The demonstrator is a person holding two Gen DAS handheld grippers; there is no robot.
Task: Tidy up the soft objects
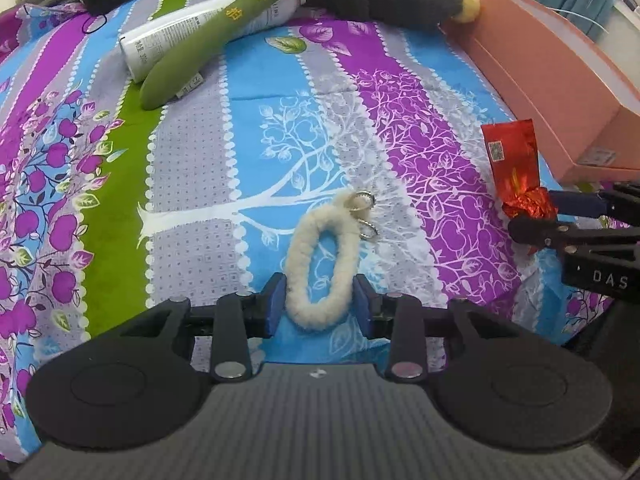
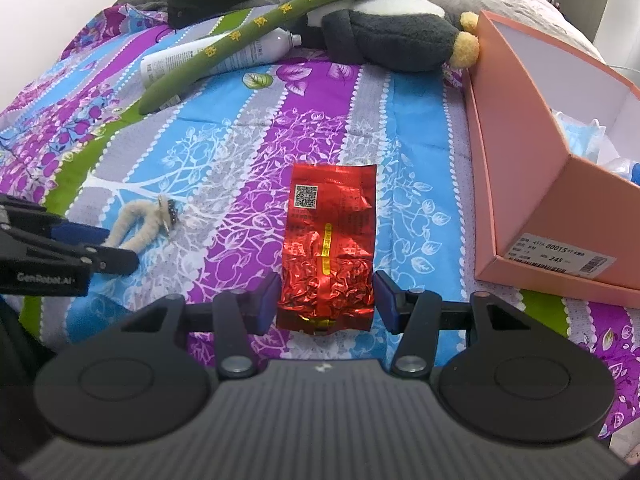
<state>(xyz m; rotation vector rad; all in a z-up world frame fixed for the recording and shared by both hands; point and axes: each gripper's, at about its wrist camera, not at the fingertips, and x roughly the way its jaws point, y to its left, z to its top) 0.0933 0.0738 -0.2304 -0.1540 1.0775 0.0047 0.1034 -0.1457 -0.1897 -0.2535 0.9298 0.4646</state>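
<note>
I see a bed under a striped sheet (image 2: 224,152) in purple, blue, grey and green, with white tree prints.

At its right edge lies an open pink box (image 2: 532,184), label facing me; pale blue items sit inside, too blurred for me to name.

At the far side lies a dark grey plush toy (image 2: 392,36) with yellow tips, touching the box's far corner. A long green plush stick (image 2: 256,36) with yellow characters lies diagonally across a white tube (image 2: 224,56).

My right tool (image 2: 326,300) straddles the lower, crinkled end of a red foil packet (image 2: 328,240) lying flat mid-sheet, QR code toward the far end. The left pad sits at the packet's edge; a sliver of gap shows on the right. From the left wrist view the packet looks raised and pinched, so I cannot tell whether I hold it.

My left tool (image 1: 320,304) is partly open around the near end of a white fuzzy loop (image 1: 320,264) that lies flat on the sheet, left of the packet. The pads sit at the loop's sides without squeezing it. Two metal rings (image 1: 364,212) are at its far end.
</note>
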